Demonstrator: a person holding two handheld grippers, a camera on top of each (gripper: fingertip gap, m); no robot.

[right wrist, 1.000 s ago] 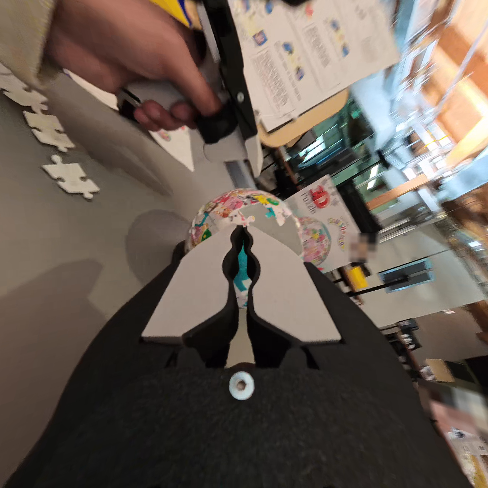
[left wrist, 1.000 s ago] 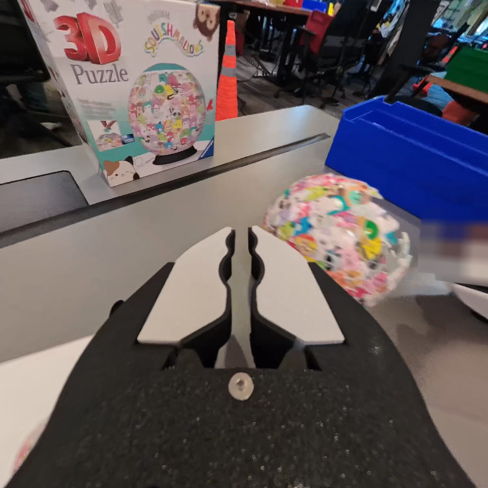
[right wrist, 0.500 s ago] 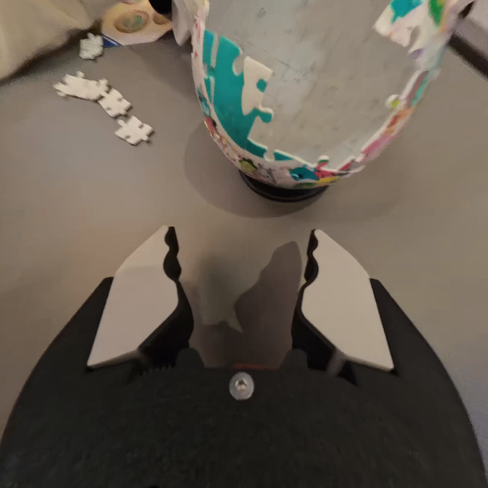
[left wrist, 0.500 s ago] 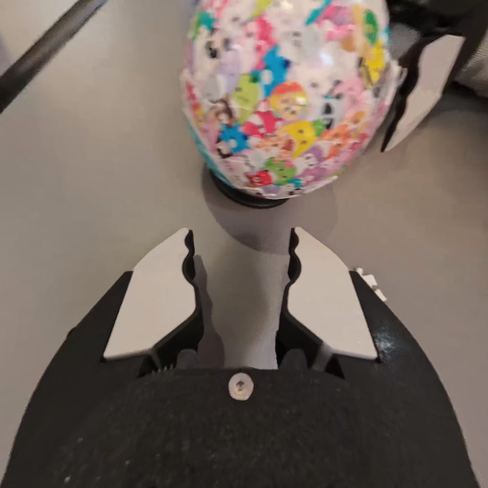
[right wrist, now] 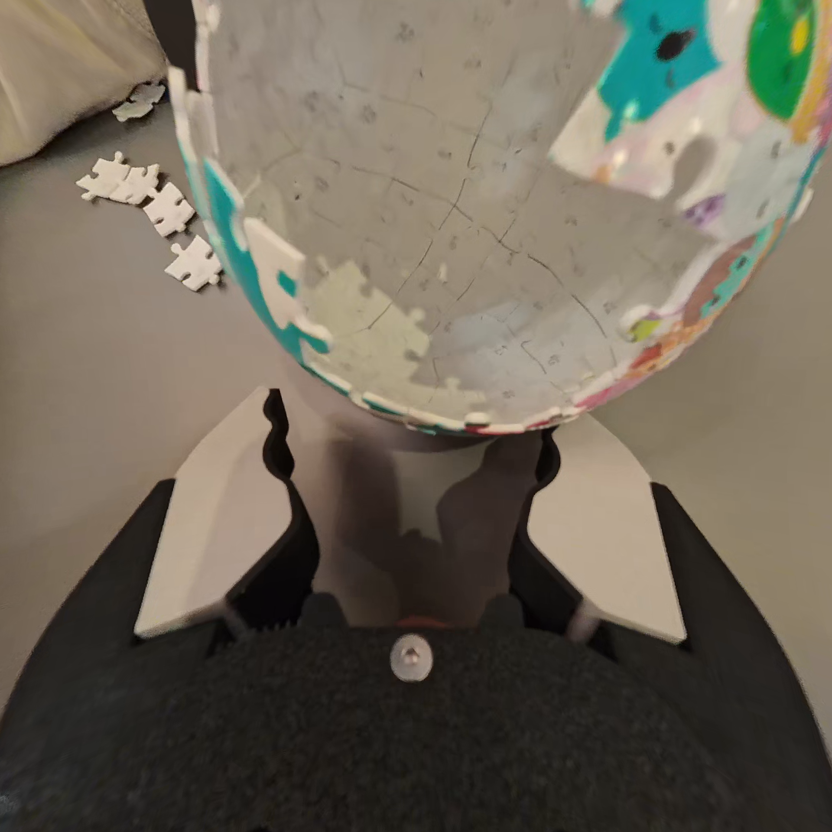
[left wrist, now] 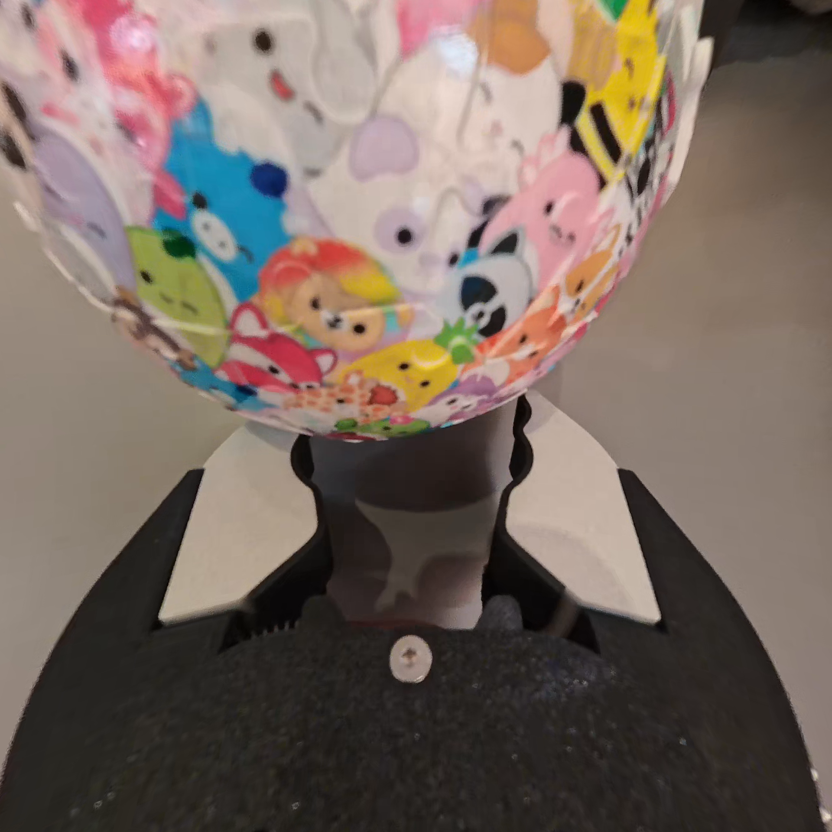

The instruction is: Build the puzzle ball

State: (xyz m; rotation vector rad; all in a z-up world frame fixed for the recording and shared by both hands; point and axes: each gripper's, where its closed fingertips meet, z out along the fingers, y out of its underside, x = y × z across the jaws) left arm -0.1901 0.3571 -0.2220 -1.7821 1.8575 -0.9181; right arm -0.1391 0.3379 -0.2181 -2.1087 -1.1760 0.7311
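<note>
The puzzle ball (left wrist: pixel 360 202) fills the top of the left wrist view, its outside covered with colourful cartoon animals. My left gripper (left wrist: pixel 400 427) is open, its fingertips (left wrist: pixel 558 432) just under the ball's lower curve, one on each side. In the right wrist view the ball (right wrist: pixel 450 202) shows a large gap with the white inner faces of its pieces. My right gripper (right wrist: pixel 412 432) is open and empty, its fingertips (right wrist: pixel 243 427) just below the ball's jagged lower rim. What the ball rests on is hidden.
Several loose white puzzle pieces (right wrist: pixel 166 211) lie face down on the grey table (right wrist: pixel 90 360) left of the ball. A beige cloth or sleeve (right wrist: pixel 67 67) is at the far left. The other gripper's dark body (left wrist: pixel 765 27) shows beyond the ball. The left gripper's tips are roughly 7 cm from the right gripper's.
Both grippers, shut a second ago, have opened and moved in close from opposite sides of the ball, which now stands on the table. The ball looms much larger in both views.
</note>
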